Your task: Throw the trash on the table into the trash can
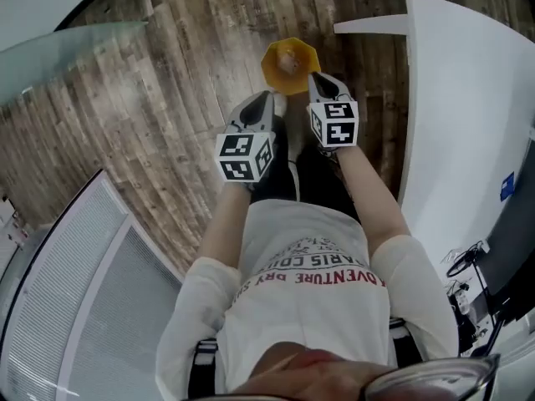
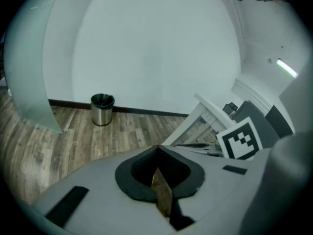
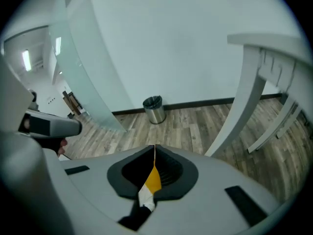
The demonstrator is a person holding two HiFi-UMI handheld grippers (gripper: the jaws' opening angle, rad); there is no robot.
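Note:
In the head view, a yellow bag-like piece of trash (image 1: 288, 63) hangs over the wooden floor, stretched between both grippers. My left gripper (image 1: 269, 98) is shut on its left edge, where a thin yellow-brown strip (image 2: 162, 192) shows pinched between the jaws. My right gripper (image 1: 318, 79) is shut on the right edge, with a yellow and white strip (image 3: 149, 184) caught between its jaws. A small steel trash can (image 2: 102, 109) with a black liner stands on the floor by the far wall. The same trash can (image 3: 155, 109) also shows in the right gripper view.
A white table (image 1: 468, 124) stands at the right, and its white leg (image 3: 247, 102) rises close by in the right gripper view. A frosted glass panel (image 3: 93, 72) stands at the left, near the can. The person's body fills the lower middle of the head view.

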